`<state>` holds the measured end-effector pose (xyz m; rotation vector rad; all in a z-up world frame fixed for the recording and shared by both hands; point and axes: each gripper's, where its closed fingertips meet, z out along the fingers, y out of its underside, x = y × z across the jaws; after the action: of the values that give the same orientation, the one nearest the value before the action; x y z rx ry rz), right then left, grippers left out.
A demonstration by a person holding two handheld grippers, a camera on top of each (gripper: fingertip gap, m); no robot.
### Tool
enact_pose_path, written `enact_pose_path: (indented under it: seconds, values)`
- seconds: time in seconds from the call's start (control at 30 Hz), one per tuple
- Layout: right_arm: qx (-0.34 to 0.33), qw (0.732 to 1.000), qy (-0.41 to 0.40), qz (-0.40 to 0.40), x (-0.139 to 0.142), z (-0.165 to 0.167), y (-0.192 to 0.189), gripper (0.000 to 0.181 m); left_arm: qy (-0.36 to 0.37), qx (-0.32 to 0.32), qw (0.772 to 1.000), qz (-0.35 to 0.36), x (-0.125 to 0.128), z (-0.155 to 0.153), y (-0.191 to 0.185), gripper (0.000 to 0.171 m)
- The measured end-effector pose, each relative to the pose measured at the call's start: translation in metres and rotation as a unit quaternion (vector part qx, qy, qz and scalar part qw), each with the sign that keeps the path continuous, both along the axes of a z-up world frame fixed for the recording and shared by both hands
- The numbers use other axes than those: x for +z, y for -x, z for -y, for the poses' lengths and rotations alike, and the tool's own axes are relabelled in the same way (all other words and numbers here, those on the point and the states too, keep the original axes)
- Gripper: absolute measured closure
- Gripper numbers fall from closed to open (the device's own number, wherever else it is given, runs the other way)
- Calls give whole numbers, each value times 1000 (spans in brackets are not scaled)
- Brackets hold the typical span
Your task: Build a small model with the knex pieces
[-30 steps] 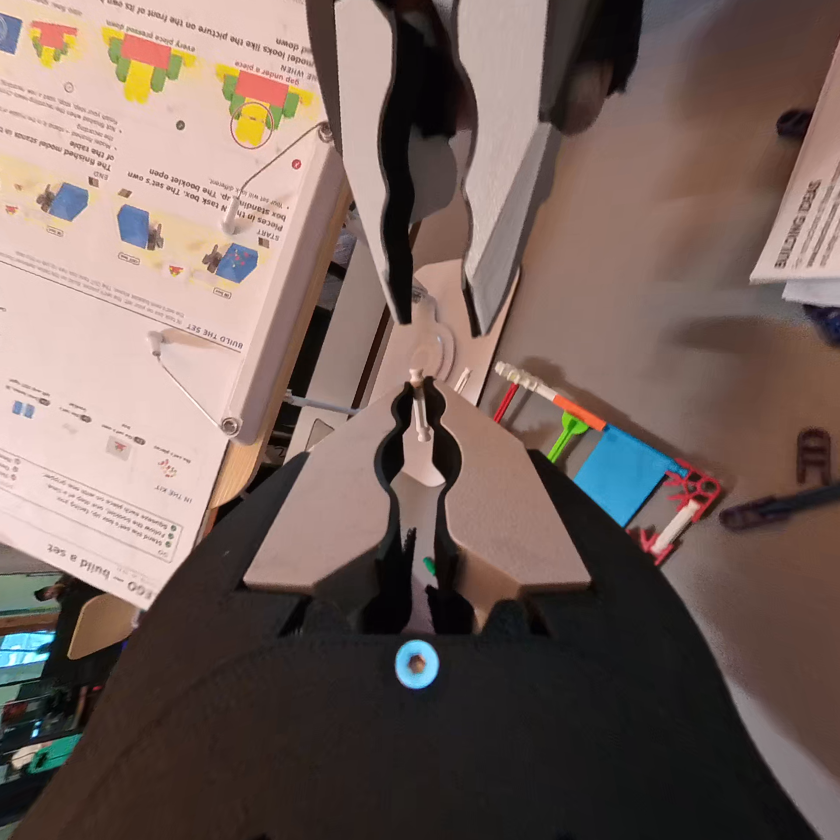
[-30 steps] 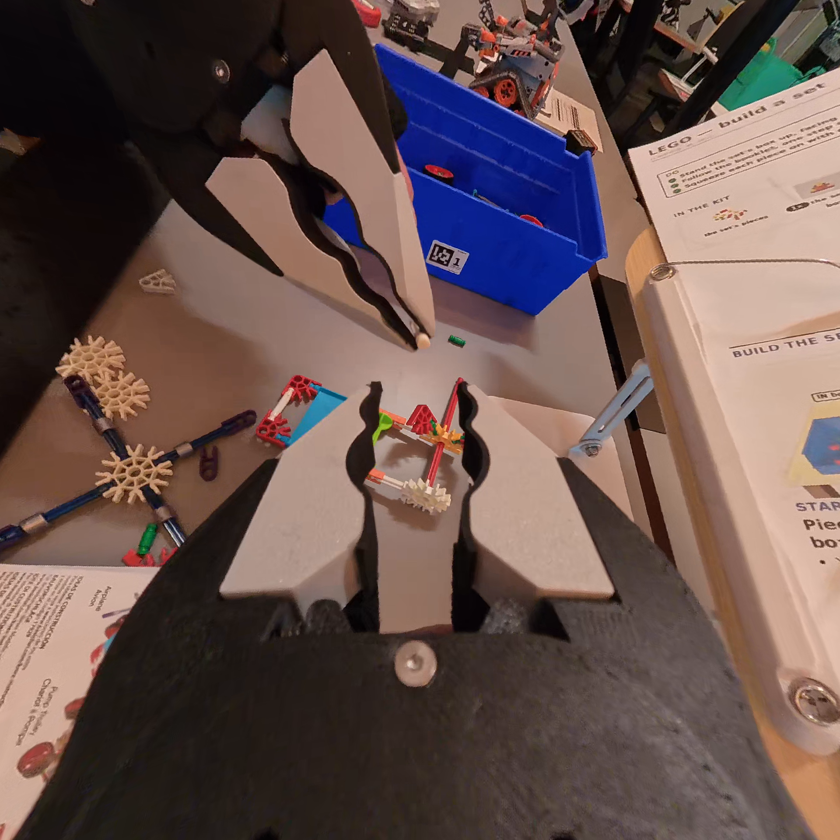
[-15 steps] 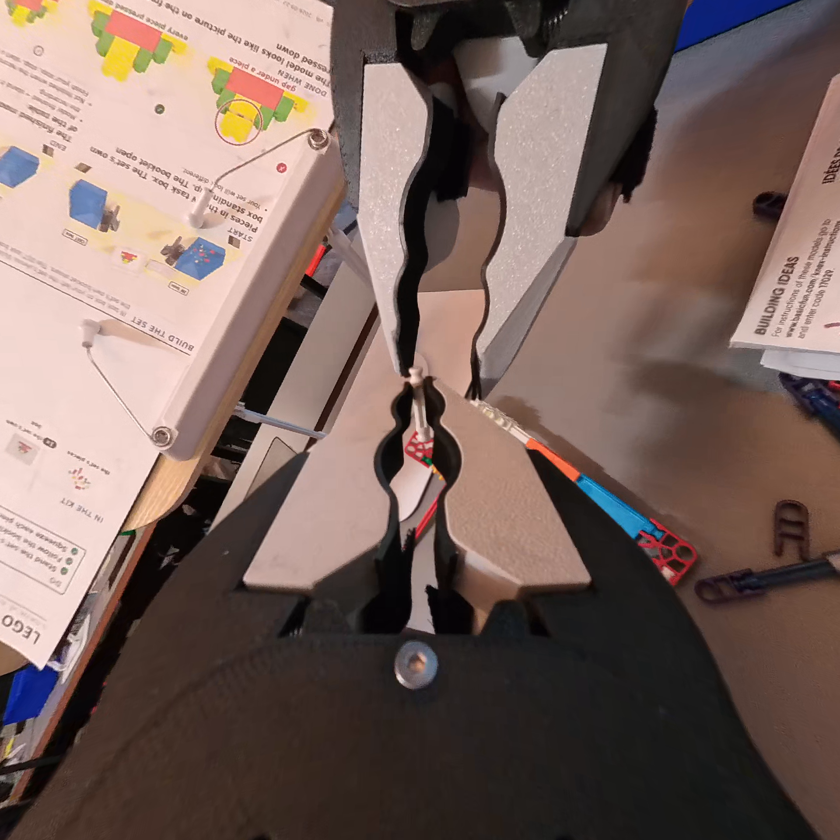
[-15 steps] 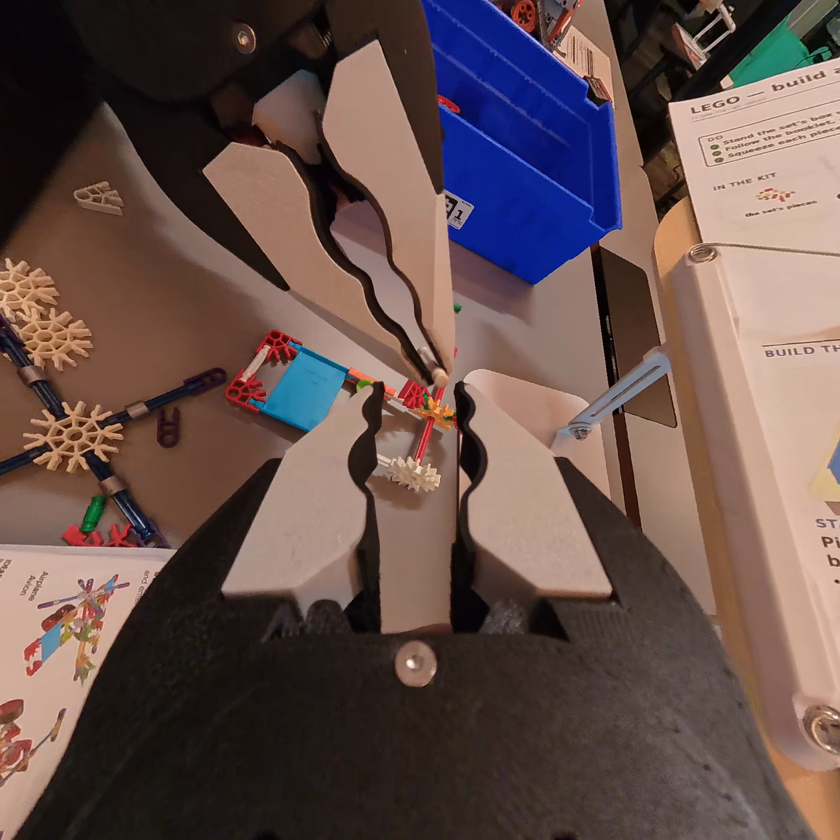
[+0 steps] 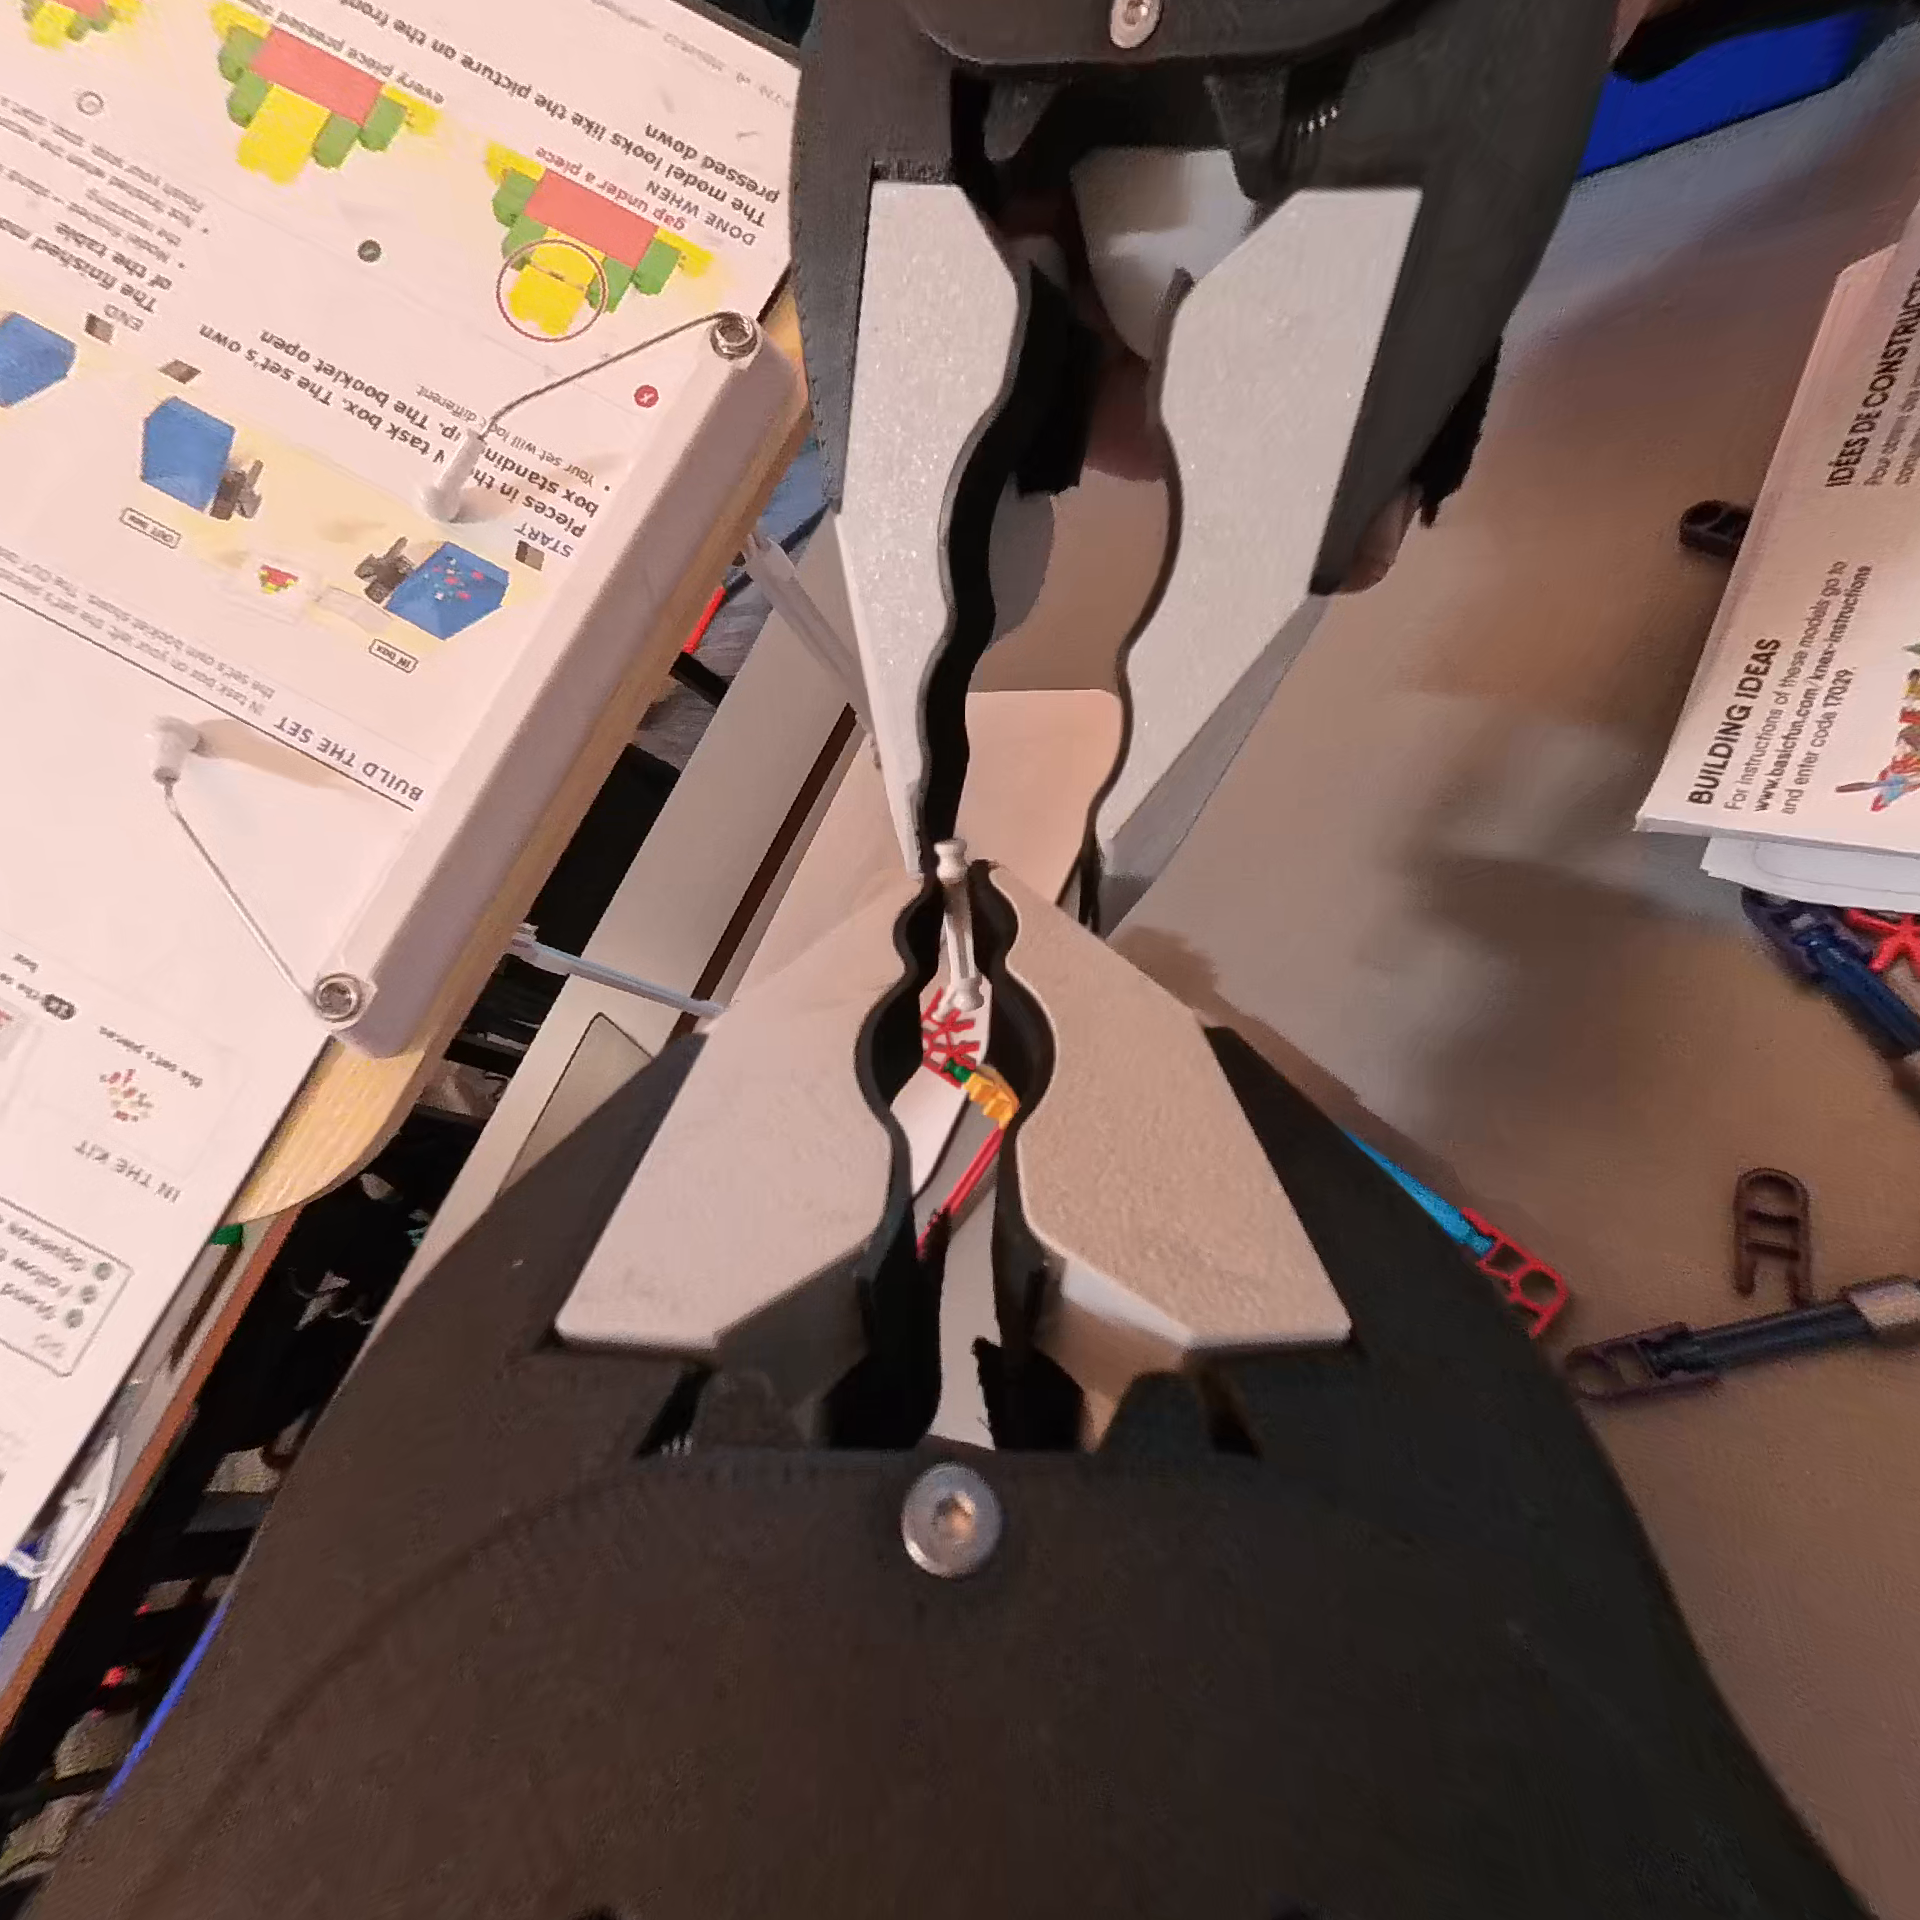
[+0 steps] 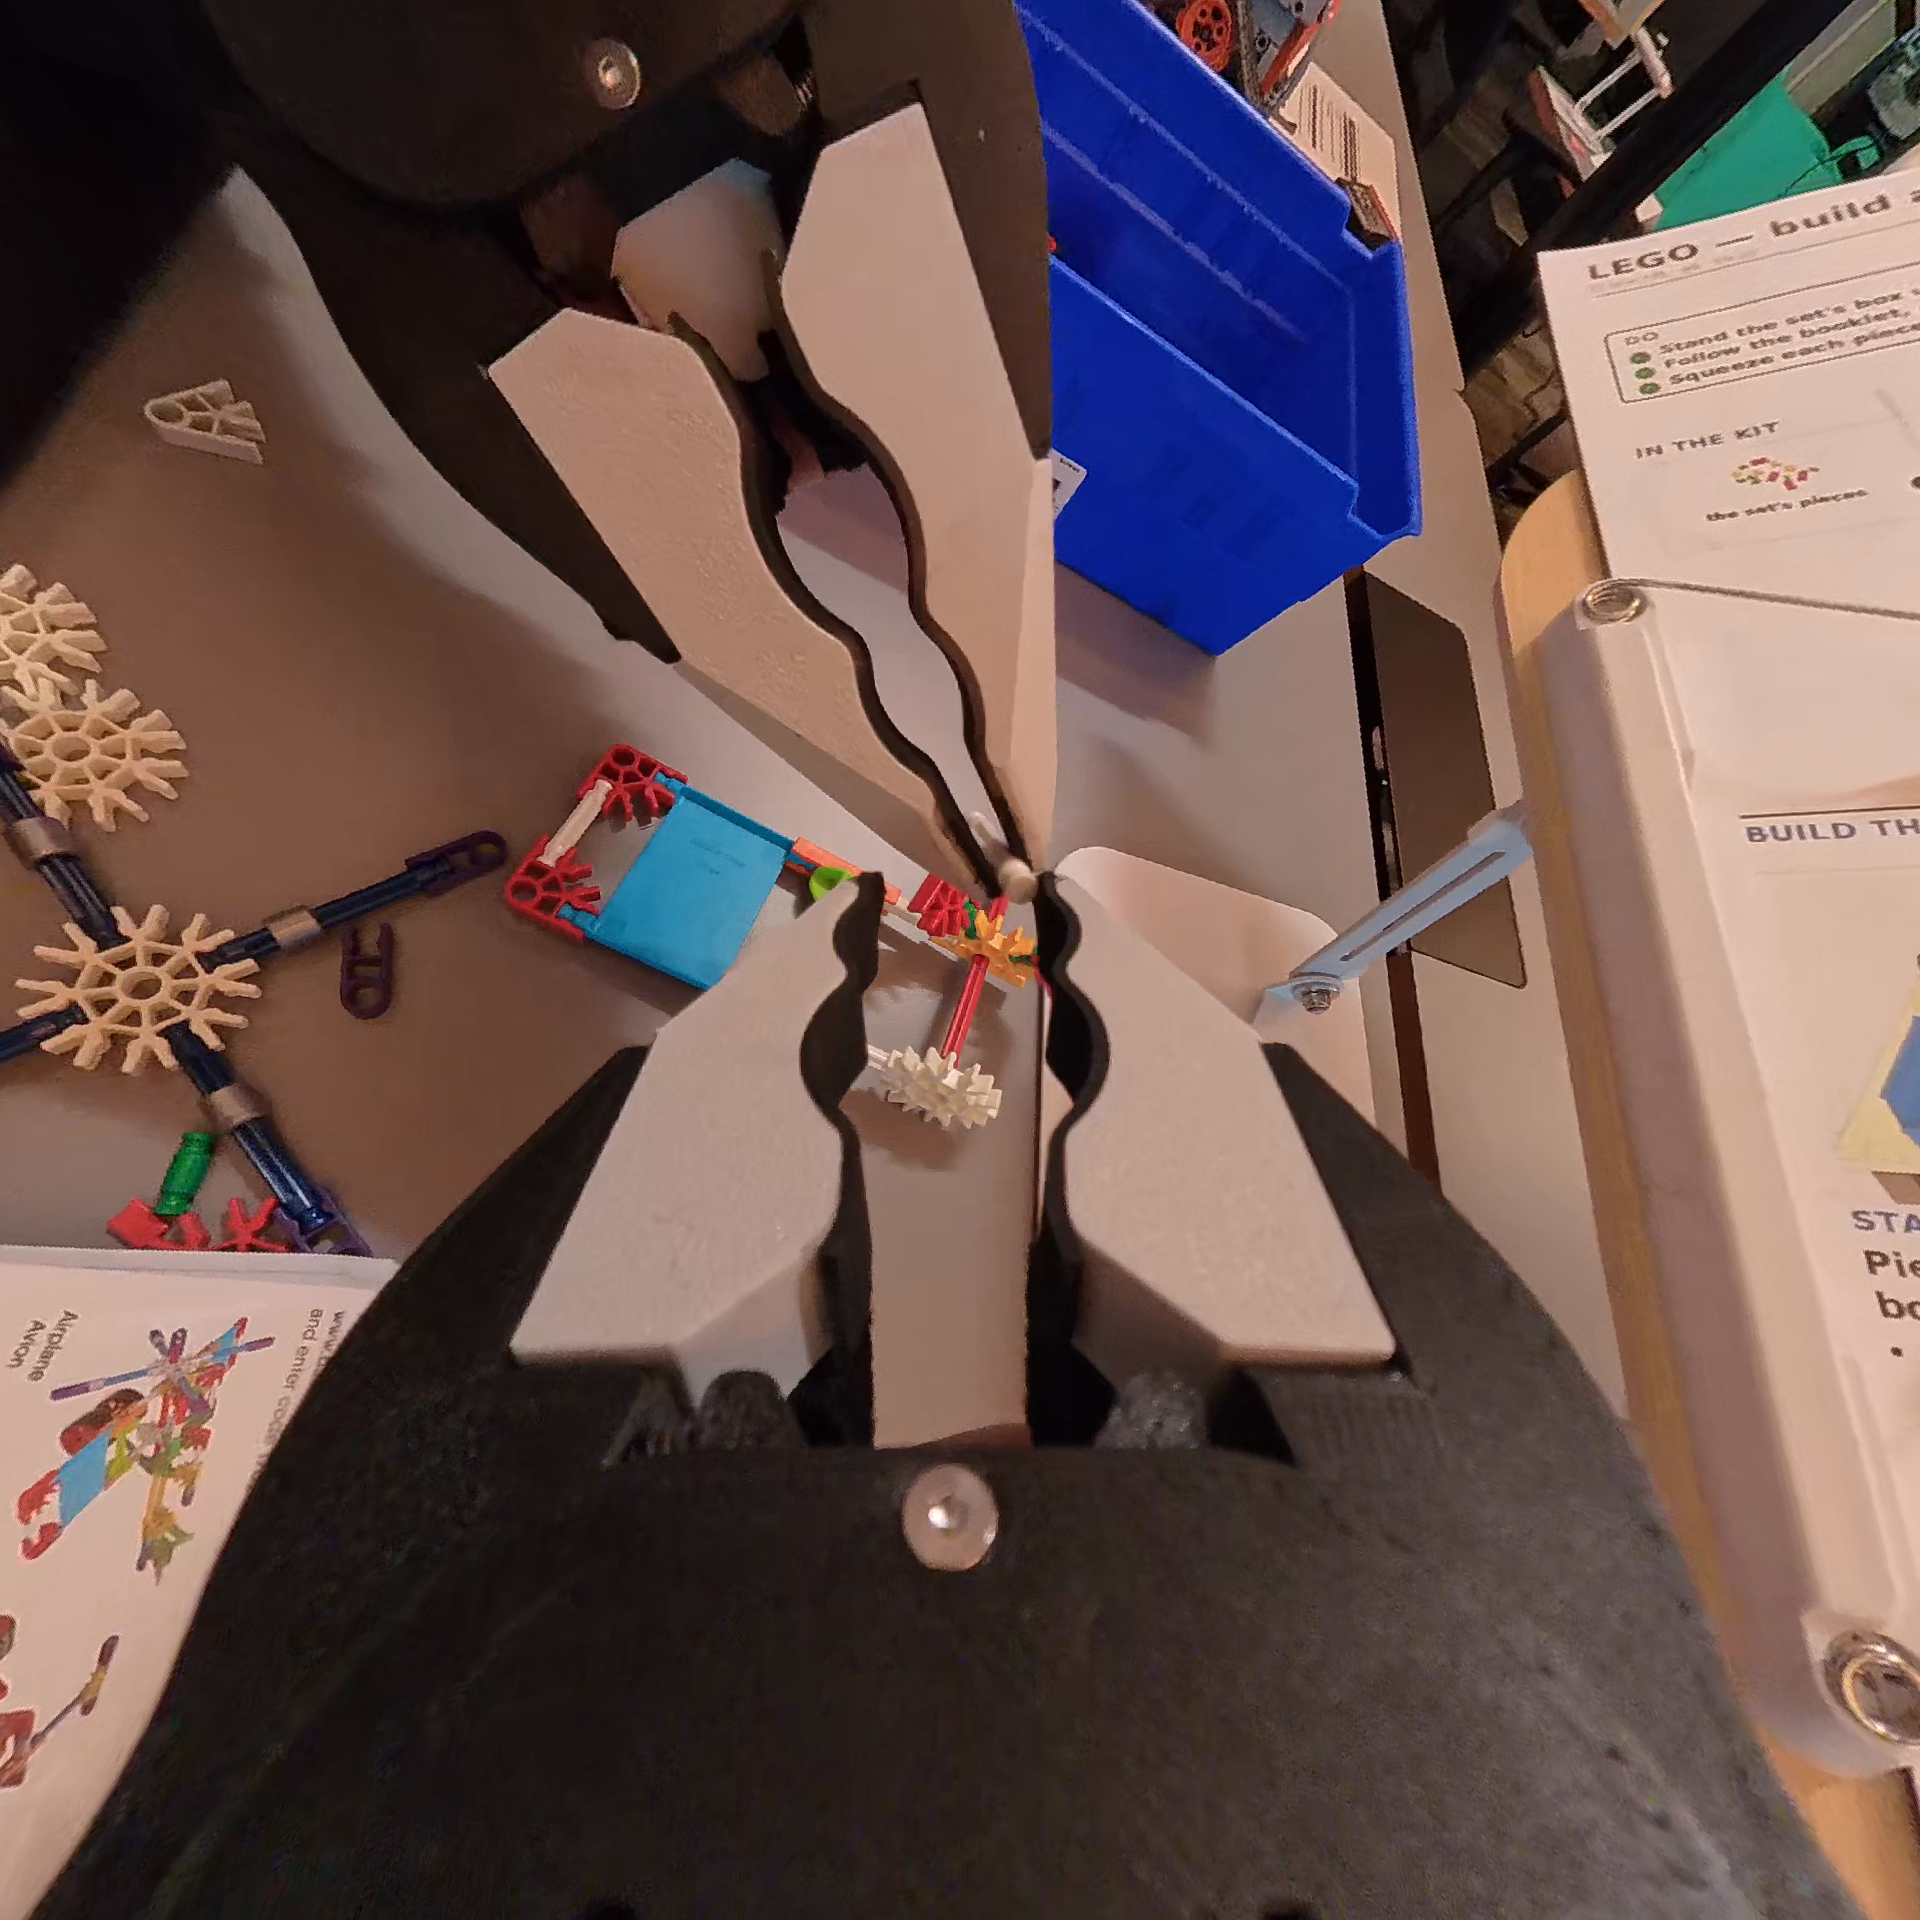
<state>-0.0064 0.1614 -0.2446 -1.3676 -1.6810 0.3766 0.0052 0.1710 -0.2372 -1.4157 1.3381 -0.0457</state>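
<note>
The grippers have closed in tip to tip: left gripper point(image 5: 951, 883) pinches the thin white plastic rod point(image 5: 958, 928), light, stiff, slippery; right gripper point(image 6: 956, 894) gapes empty.

The right gripper point(image 6: 956, 894) hangs over a grey table point(image 6: 416, 644), its fingers parted. Between them lie a white spiked connector point(image 6: 940, 1086) and a red rod point(image 6: 966, 1003) running up to an orange connector point(image 6: 992, 948). Opposite, tip to tip, the left gripper point(image 6: 997, 842) pinches a small white rod point(image 6: 1013, 871) — just past the right fingertip. A blue panel point(image 6: 707, 883) lies left of the tips, a blue bin point(image 6: 1226, 416) beyond them.
</note>
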Motion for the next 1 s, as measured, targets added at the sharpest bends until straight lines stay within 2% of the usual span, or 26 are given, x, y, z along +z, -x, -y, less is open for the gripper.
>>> enact_pose_path:
  seconds: [0.2,0.5,0.63,0.73,1.0]
  values:
    - [-4,1000,-12,18,-6,-2,-2,146,23,13,999,21,-3,-3,-2,169]
    - [-25,999,-18,26,-14,-14,-7,152,43,43,996,70,-13,-11,-9,169]
    - [-33,998,-29,36,-16,-17,-7,151,28,43,997,65,-16,-11,-10,169]
    - [-40,996,-54,55,-17,-18,-8,156,11,47,997,63,-15,-14,-10,169]
    - [-74,985,-96,123,-5,-12,-11,157,-10,28,996,85,-2,-6,-12,170]
